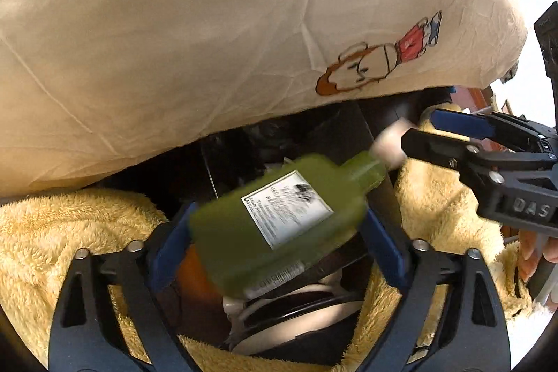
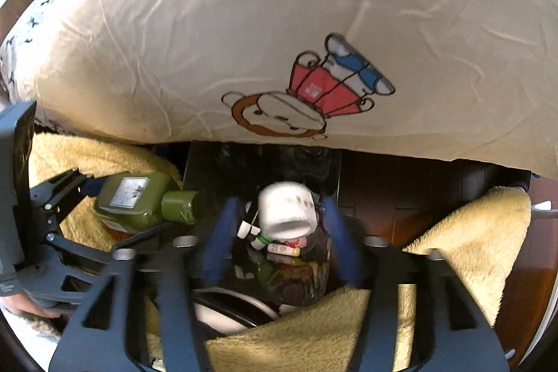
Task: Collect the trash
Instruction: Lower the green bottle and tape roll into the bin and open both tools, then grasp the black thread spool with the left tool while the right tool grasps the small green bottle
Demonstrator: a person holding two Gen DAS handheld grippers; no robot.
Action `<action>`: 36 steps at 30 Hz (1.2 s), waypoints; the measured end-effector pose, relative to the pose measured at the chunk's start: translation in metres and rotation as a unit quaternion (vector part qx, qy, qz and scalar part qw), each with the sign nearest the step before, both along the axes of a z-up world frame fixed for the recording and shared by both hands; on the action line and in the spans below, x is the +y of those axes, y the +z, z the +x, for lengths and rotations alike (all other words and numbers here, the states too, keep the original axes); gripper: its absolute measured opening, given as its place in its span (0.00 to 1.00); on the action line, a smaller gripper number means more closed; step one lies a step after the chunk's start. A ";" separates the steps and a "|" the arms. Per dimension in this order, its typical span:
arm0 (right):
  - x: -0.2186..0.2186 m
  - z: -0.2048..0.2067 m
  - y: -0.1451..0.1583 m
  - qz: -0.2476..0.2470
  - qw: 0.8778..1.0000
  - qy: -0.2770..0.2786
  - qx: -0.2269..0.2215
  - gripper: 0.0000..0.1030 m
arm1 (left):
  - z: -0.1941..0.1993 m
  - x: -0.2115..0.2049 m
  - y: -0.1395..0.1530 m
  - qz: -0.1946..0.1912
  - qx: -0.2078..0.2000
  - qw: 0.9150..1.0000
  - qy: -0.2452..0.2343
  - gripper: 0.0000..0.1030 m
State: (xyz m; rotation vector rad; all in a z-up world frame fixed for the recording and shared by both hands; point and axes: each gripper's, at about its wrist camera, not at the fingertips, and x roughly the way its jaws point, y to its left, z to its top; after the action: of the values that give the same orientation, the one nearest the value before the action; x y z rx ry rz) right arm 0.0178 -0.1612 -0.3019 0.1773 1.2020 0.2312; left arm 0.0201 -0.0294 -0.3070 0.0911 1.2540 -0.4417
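A green bottle (image 1: 279,215) with a white label hangs, blurred, between the wide-apart blue pads of my left gripper (image 1: 279,232); I cannot tell if they touch it. It also shows in the right wrist view (image 2: 139,201), with the left gripper (image 2: 115,208) around it. My right gripper (image 2: 282,232) stands open around a blurred white paper cup (image 2: 287,210), above a dark trash bin (image 2: 296,274) holding several wrappers and small items. In the left wrist view the right gripper (image 1: 422,128) is open beside the pale cup (image 1: 390,145).
A cream bedsheet with a cartoon print (image 2: 307,93) hangs over the upper half of both views. A yellow fluffy blanket (image 1: 52,232) lies on both sides. A white bowl-like object (image 2: 226,312) sits below. Dark wood floor (image 2: 401,204) is at the right.
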 end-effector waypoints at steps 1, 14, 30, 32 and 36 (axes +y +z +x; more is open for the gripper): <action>-0.003 0.002 0.003 0.000 1.000 -0.003 -0.003 0.68 | -0.002 0.002 0.005 -0.003 -0.006 1.000 0.002 0.89; -0.047 0.016 0.096 -0.024 0.993 -0.049 -0.106 0.89 | 0.006 0.022 0.113 -0.013 -0.130 0.991 0.011 0.92; -0.077 0.142 0.191 -0.040 0.974 -0.081 -0.206 0.94 | 0.138 0.017 0.206 -0.006 -0.223 0.974 0.035 0.92; -0.080 0.178 0.188 -0.025 0.975 -0.089 -0.200 0.94 | 0.163 0.014 0.205 0.001 -0.222 0.974 0.040 0.92; -0.070 0.236 0.187 -0.046 0.975 -0.084 -0.201 0.94 | 0.206 0.009 0.199 0.023 -0.218 0.975 0.043 0.92</action>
State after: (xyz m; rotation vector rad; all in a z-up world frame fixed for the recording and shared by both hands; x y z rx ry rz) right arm 0.2540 -0.2308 -0.1148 0.1418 0.7885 0.0580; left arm 0.2264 -0.0202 -0.1083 0.1626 0.8308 -0.2967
